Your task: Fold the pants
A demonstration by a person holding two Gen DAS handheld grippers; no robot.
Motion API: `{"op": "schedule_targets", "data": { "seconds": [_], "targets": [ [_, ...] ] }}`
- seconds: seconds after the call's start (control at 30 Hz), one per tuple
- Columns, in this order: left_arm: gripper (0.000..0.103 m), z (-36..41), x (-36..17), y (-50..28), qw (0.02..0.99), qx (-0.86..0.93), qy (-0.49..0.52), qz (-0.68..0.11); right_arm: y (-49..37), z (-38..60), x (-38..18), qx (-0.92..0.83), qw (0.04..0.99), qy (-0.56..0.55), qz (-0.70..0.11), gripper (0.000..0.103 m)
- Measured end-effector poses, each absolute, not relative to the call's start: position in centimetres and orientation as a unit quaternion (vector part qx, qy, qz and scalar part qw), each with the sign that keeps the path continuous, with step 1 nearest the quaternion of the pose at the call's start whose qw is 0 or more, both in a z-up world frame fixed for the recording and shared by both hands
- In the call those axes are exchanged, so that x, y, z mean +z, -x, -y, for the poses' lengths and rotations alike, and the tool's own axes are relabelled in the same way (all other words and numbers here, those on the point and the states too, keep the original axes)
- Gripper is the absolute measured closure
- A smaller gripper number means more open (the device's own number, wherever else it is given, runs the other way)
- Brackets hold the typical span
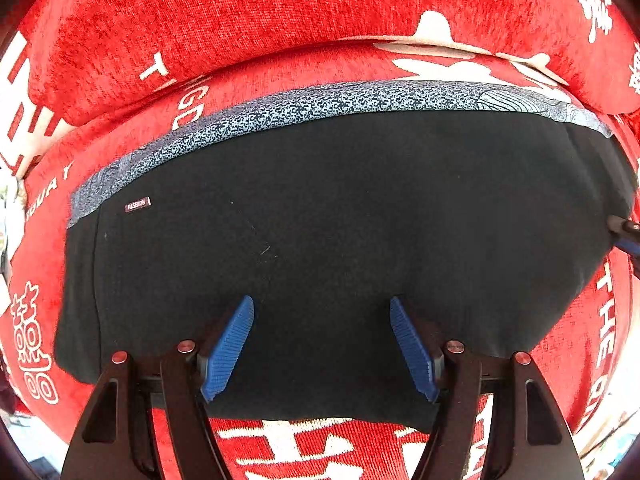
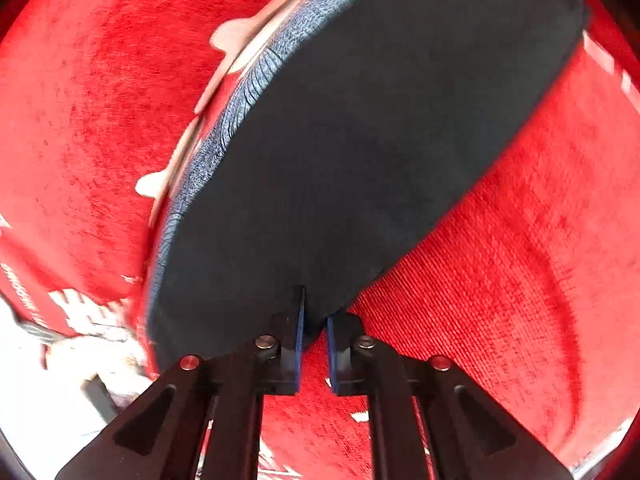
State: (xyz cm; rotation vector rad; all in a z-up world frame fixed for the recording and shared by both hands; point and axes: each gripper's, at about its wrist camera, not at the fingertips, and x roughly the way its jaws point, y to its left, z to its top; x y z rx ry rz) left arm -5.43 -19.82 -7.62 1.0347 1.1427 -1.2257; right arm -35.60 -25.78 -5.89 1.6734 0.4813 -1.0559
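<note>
Folded black pants (image 1: 340, 240) lie on a red cover (image 1: 200, 20) beneath the spread left gripper (image 1: 322, 308); the right gripper (image 2: 314, 322) pinches their edge.

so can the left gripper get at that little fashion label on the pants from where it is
Probably yes. The left gripper is open over the black pants, and the fashion label lies uncovered up and to its left. The right gripper pinches the far corner, clear of that path.

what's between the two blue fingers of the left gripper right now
Only black pants fabric. The left wrist view shows the left gripper open over the cloth, which lies on the red sofa cover; nothing is pinched.
</note>
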Motion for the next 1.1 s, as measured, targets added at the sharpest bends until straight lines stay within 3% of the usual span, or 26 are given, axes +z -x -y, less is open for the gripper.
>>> {"op": "schedule_targets", "data": {
  "seconds": [0.27,0.37,0.4,0.43,0.57,0.7,0.77,0.9,1.1],
  "targets": [
    [0.032,22.5,-4.9,7.4,0.564,-0.517,-0.404,-0.502,48.7,27.0,-1.3,-0.558,0.49,-0.65,-0.161,0.061],
    [0.032,24.6,-5.0,10.8,0.555,-0.532,-0.408,-0.492,53.1,28.8,-3.6,-0.577,0.442,-0.676,-0.121,0.063],
    [0.032,25.0,-5.1,11.4,0.554,-0.533,-0.412,-0.49,53.7,29.4,-4.4,-0.569,0.438,-0.687,-0.11,0.093],
    [0.032,25.5,-5.5,12.4,0.552,-0.532,-0.419,-0.487,54.2,30.1,-5.0,-0.561,0.436,-0.694,-0.111,0.098],
    [0.029,26.9,-7.8,13.9,0.563,-0.511,-0.432,-0.485,54.0,30.5,-4.3,-0.574,0.454,-0.663,-0.159,0.098],
    [0.029,27.5,-6.9,13.7,0.565,-0.483,-0.446,-0.499,57.6,28.5,-3.5,-0.623,0.388,-0.656,-0.177,0.097],
    [0.029,28.1,-5.6,14.0,0.567,-0.496,-0.427,-0.501,57.3,28.8,-2.1,-0.592,0.435,-0.658,-0.164,0.094],
    [0.029,31.5,-4.8,17.1,0.575,-0.518,-0.4,-0.491,49.6,34.2,-0.4,-0.492,0.577,-0.608,-0.235,0.087],
    [0.029,36.8,-8.2,20.4,0.613,-0.488,-0.398,-0.478,38.5,40.6,-5.0,-0.382,0.647,-0.578,-0.319,0.087]
  ]
}}
